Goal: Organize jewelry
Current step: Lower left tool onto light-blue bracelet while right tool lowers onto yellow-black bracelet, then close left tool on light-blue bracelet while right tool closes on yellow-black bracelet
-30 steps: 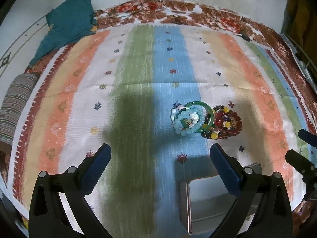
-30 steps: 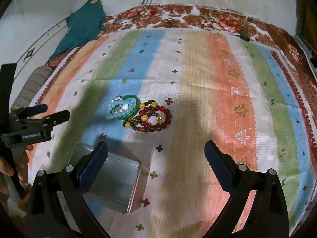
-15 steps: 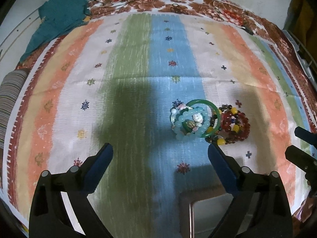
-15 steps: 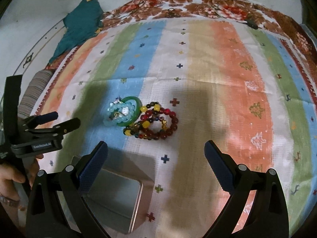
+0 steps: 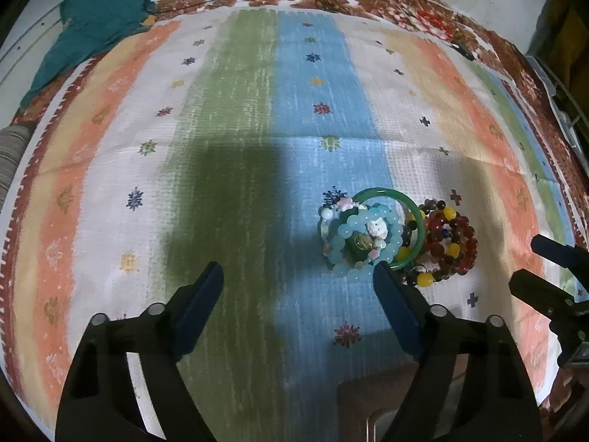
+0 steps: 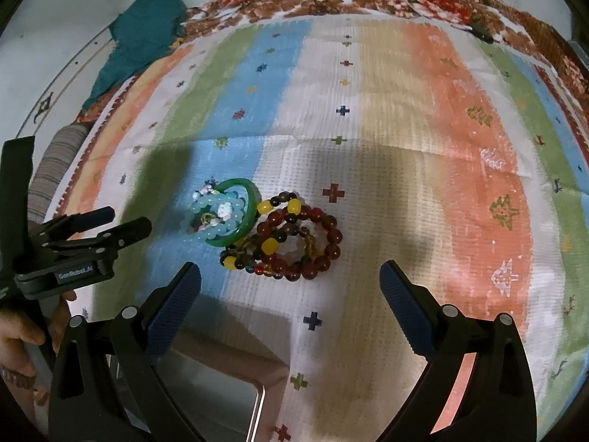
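- The left hand-held gripper (image 5: 296, 276) is spread wide with nothing between its blue ribbed pads; it has moved forward since a second ago, so its right pad tip now lies just beside the pale blue bead bracelet (image 5: 362, 243).
- The right hand-held gripper (image 6: 291, 276) is also wide and empty, and has closed in on the pile, which now sits larger between its fingers.
- The jewelry lies in one heap on the striped woven cloth (image 5: 228, 118): a smooth green bangle (image 5: 399, 197) leaning over the pale blue beads, touching a tangle of glossy dark red and yellow bead bracelets (image 5: 451, 243).
- A metal tin (image 6: 221, 397), rectangular with rounded corners, sits near the viewer's edge; more of it has slipped under the grippers than before.
- The right view alone shows the person's left hand (image 6: 18, 335) on the grip and most of the tin's open inside; the left view catches only a corner of it (image 5: 371, 405).
- A teal cloth (image 6: 147, 33) lies crumpled at the far left edge.
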